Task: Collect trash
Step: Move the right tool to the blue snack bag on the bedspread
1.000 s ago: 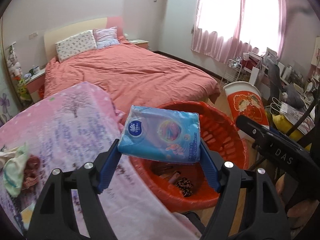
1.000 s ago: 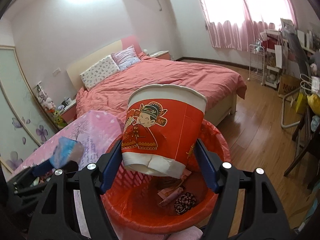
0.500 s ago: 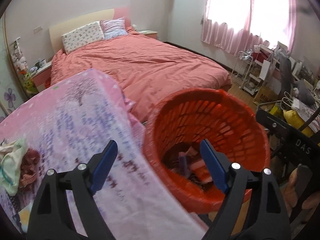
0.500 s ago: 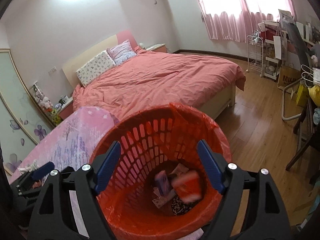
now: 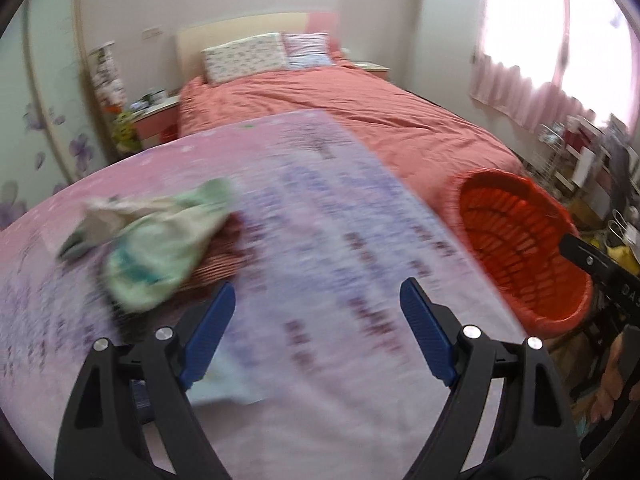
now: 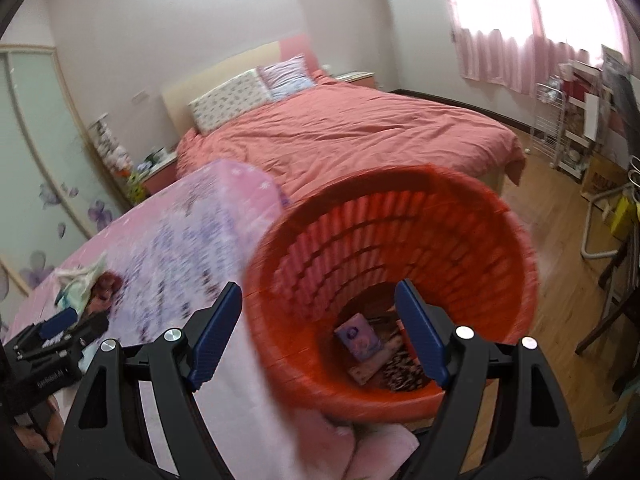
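The pink floral-covered counter (image 5: 320, 240) spreads ahead of the left hand-held gripper (image 5: 316, 332), whose jaws stand wide and hold nothing. The red trash basket (image 6: 400, 248) sits directly ahead of and below the right hand-held gripper (image 6: 320, 332), also wide and empty, with wrappers (image 6: 360, 340) lying in its bottom. Ahead-left of the left one lies a crumpled pale-green cloth bundle (image 5: 160, 236). For the next pick, I'd approach low, straddle the bundle's middle, then close firmly.
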Demonstrator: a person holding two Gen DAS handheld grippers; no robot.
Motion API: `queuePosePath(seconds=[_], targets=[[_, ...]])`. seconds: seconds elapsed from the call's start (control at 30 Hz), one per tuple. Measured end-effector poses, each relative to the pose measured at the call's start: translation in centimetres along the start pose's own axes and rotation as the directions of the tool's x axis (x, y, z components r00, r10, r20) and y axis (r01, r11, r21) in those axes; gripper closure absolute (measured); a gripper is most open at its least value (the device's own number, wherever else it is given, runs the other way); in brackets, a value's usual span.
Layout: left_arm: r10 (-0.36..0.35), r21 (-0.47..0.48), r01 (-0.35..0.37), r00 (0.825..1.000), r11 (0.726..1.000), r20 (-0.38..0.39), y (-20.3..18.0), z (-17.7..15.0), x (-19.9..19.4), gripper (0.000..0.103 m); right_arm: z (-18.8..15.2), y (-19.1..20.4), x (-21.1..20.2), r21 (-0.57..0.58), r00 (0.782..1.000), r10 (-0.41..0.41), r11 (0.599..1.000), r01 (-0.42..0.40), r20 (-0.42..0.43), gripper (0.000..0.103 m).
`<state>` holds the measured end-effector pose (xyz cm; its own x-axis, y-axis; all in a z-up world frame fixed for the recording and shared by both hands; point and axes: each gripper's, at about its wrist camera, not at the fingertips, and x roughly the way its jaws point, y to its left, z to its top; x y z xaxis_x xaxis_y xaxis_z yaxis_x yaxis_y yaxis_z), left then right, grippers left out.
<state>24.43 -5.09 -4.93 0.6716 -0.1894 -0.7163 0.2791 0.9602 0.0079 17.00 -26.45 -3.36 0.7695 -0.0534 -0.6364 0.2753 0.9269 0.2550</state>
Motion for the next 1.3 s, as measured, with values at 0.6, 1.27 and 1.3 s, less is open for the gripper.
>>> queuePosePath(seconds=[0.6,1.27,1.3], targets=[[0.263,-0.215,-0.276,0.961,0.937,-0.088,18.3,-6.8,-3.9,0.020,-5.3,11.5,-1.0,-0.195,0.985,0.136,0.969,-0.154,-0.104,0.025],[0.125,-0.061,-0.128,0.991,0.990,-0.054,10.6,-6.2,-2.2,0.023,-7.7,16.0,-1.1,-0.276,0.979,0.145,0.944,-0.179,-0.141,0.025],[0.139,-0.060,-0.142,0.989,0.988,-0.047,10.8,-6.2,-2.3,0.023,-7.7,16.0,-0.9,-0.278,0.979,0.144,0.944,-0.179,-0.143,0.025]])
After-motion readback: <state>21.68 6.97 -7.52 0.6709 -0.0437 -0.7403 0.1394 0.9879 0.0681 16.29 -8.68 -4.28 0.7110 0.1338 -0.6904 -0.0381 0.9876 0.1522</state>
